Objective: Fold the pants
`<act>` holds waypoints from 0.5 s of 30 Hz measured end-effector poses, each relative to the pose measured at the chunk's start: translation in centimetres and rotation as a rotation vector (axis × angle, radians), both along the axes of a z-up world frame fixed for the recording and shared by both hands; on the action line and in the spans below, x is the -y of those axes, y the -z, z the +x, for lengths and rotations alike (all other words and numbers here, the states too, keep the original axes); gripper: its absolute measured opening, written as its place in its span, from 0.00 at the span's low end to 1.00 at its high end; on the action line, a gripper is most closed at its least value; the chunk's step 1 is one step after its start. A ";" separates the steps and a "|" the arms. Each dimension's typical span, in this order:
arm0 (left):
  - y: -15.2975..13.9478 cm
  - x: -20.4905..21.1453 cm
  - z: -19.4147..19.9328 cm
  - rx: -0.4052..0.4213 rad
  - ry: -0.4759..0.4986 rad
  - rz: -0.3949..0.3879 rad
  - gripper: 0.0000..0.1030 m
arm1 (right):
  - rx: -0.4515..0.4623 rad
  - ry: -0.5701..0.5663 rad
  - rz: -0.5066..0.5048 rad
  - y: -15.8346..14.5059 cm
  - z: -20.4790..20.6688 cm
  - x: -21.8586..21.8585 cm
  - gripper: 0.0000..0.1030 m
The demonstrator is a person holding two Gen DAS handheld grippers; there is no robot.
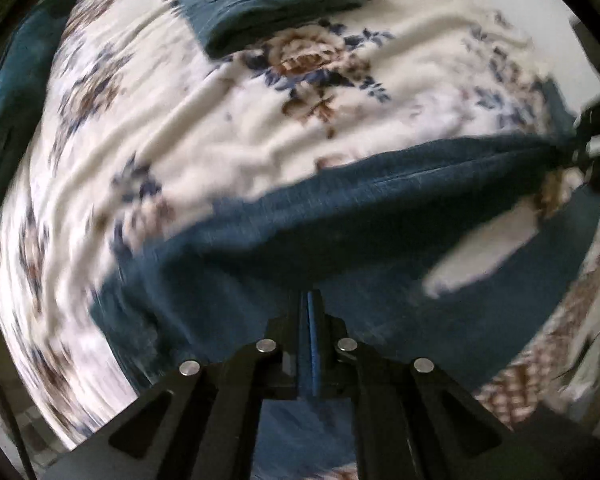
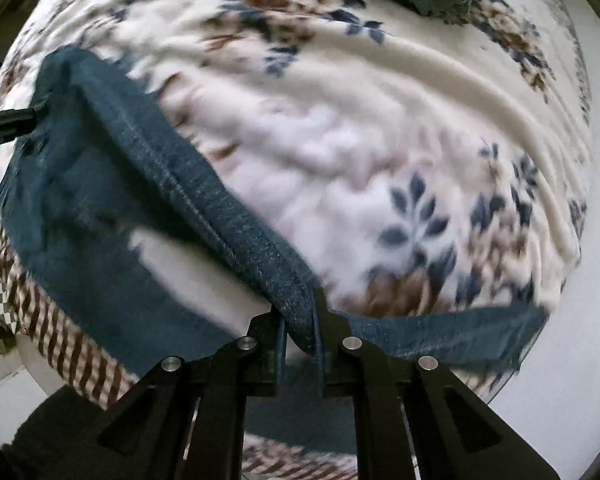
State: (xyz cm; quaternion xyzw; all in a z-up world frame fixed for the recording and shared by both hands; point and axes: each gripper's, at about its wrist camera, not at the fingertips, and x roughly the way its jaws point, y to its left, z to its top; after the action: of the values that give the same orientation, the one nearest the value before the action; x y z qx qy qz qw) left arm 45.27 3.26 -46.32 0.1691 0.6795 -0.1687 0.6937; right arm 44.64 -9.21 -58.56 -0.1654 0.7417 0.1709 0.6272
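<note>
Both grippers clamp the pants: left gripper jaws closed tight on denim, right gripper jaws pinching the seam edge. Fabric stretched between them above the bed, likely to carry a fold over.

A: Pants?
B: Dark blue denim, matt, coarse visible weave, stitched seam.
A: Blanket?
B: Cream fleece, soft and plush, floral print, rumpled.
A: Left tongs, right tongs?
B: Matt black plastic, shiny metal rivets.
</note>
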 end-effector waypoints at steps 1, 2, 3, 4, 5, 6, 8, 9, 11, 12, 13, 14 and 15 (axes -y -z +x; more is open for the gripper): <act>0.6 -0.6 -1.7 0.002 -0.020 -0.003 0.01 | 0.008 -0.002 0.003 -1.1 -2.2 -1.2 0.11; 1.1 -1.3 -3.0 0.002 -0.054 -0.012 0.01 | 0.010 0.006 0.014 -2.2 -4.3 -1.4 0.11; 1.7 -1.0 -4.8 -0.020 -0.108 -0.041 0.01 | 0.002 -0.003 0.022 -2.4 -5.4 -1.9 0.11; 2.3 -1.6 -6.1 -0.042 -0.144 -0.062 0.01 | -0.003 -0.014 0.019 -2.9 -6.0 -3.2 0.10; 1.9 -2.3 -6.9 -0.051 -0.194 -0.080 0.01 | -0.008 -0.014 0.015 -3.3 -7.6 -3.9 0.10; 3.2 -2.5 -6.9 -0.082 -0.236 -0.111 0.02 | -0.015 -0.021 0.011 -3.5 -9.2 -4.2 0.10; 4.8 -4.3 -7.2 -0.203 -0.432 -0.220 0.03 | -0.035 -0.029 -0.007 -2.9 -11.5 -4.8 0.10; 5.5 -5.7 -7.2 -0.260 -0.561 -0.294 0.03 | -0.042 -0.015 -0.007 -2.3 -12.4 -4.8 0.10; 7.1 -7.1 -6.9 -0.345 -0.739 -0.394 0.05 | -0.046 0.007 -0.015 -1.1 -13.4 -4.9 0.10; 7.6 -7.4 -6.6 -0.357 -0.800 -0.419 0.05 | -0.046 0.022 -0.016 -0.8 -13.7 -4.9 0.10; 8.1 -7.7 -6.3 -0.361 -0.865 -0.456 0.06 | -0.042 0.029 -0.025 -0.4 -14.1 -5.1 0.10; 8.4 -8.0 -5.9 -0.365 -0.932 -0.497 0.08 | -0.032 0.026 -0.040 -0.1 -14.4 -5.3 0.10; 8.6 -8.3 -5.4 -0.356 -0.998 -0.544 0.11 | -0.026 0.023 -0.047 0.3 -14.4 -5.2 0.10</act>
State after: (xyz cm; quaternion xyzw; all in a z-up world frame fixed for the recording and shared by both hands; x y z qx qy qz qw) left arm 39.87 11.56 -54.91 -0.3854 0.7152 -0.0161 0.5828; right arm 30.26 -3.99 -58.84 -0.1694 0.7555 0.1481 0.6153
